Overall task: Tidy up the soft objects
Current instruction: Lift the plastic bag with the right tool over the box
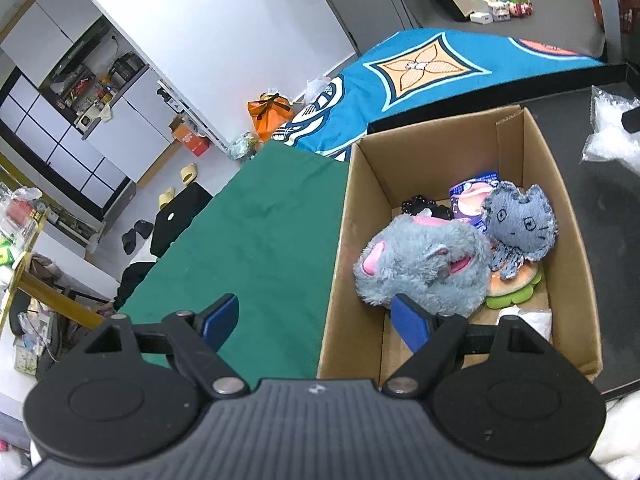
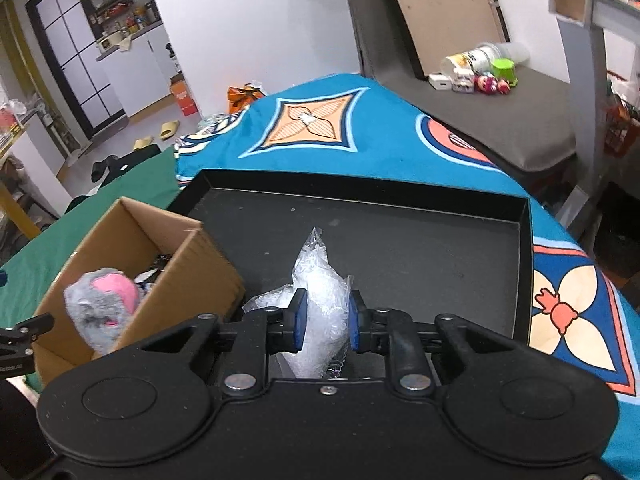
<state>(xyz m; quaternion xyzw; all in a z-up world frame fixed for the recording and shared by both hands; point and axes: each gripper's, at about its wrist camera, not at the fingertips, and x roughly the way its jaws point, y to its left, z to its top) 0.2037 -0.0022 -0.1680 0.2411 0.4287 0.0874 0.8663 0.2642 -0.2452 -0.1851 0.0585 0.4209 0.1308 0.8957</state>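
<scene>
The crinkled clear plastic bag (image 2: 320, 304) is the thing in play: it sits pinched between the 2 blue pads (image 2: 299, 320) of the right gripper (image 2: 326, 320), over the floor of the black tray (image 2: 440, 248). The jaws are drawn in narrow, squeezing the bag at its waist so its twisted top sticks up past them and its lower end hangs beneath. I judge the grip sits mid-body because the film is light and would slip at a corner.

Just beside the tray, to its left, stands the open cardboard box (image 1: 568, 240) where the soft things are gathered. Inside lie a fluffy grey plush with pink patches (image 1: 424, 268), a small denim cat doll (image 1: 520, 228) leaning on it, a burger-shaped toy (image 1: 516, 288) under them, a printed packet (image 1: 468, 200) and something black (image 1: 420, 206) at the back. The bag probably belongs there next.

The left gripper (image 1: 316, 320) hangs over the box's near wall with its jaws wide and nothing between them, 1 pad above the green cloth (image 1: 260, 240), the other inside the box near the plush.

Only the left wrist view shows the box's full contents; the right wrist view shows just the plush poking up. The grip on the bag is clear only from the right; the left catches the bag as a white patch at its edge.
</scene>
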